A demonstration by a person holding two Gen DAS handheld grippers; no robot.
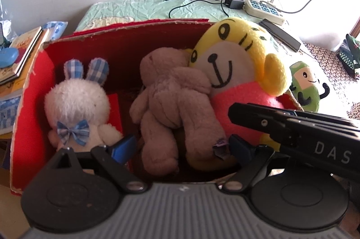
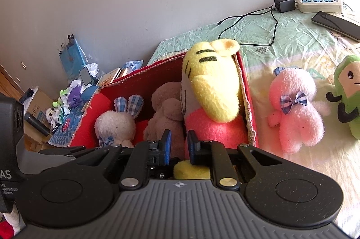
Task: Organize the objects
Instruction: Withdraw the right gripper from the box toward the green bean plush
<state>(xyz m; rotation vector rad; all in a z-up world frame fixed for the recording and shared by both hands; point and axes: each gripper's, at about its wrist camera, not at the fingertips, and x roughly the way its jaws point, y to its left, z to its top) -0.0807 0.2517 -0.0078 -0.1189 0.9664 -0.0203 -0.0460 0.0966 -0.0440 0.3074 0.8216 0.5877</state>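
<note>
A red cardboard box (image 1: 33, 86) (image 2: 249, 104) on the bed holds a white bunny (image 1: 76, 101) (image 2: 114, 124), a brown bear (image 1: 171, 104) (image 2: 166, 113) and a yellow tiger plush (image 1: 234, 63) (image 2: 213, 90) in a pink shirt, which leans on the right wall. My left gripper (image 1: 182, 146) is open, with its blue pads on either side of the bear's legs. My right gripper (image 2: 180, 144) (image 1: 234, 113) sits low against the tiger's shirt, jaws a narrow gap apart; whether they pinch fabric is unclear. A pink bunny (image 2: 297, 117) and a green plush (image 2: 348, 92) (image 1: 306, 86) lie outside the box.
A power strip (image 2: 319, 0), a charger with its cable (image 2: 283, 4) and a dark phone (image 2: 335, 22) lie on the green bedspread (image 2: 281, 41) behind the box. Books (image 1: 20, 59) are stacked to the left of the box. A cluttered low table (image 2: 63, 113) stands further left.
</note>
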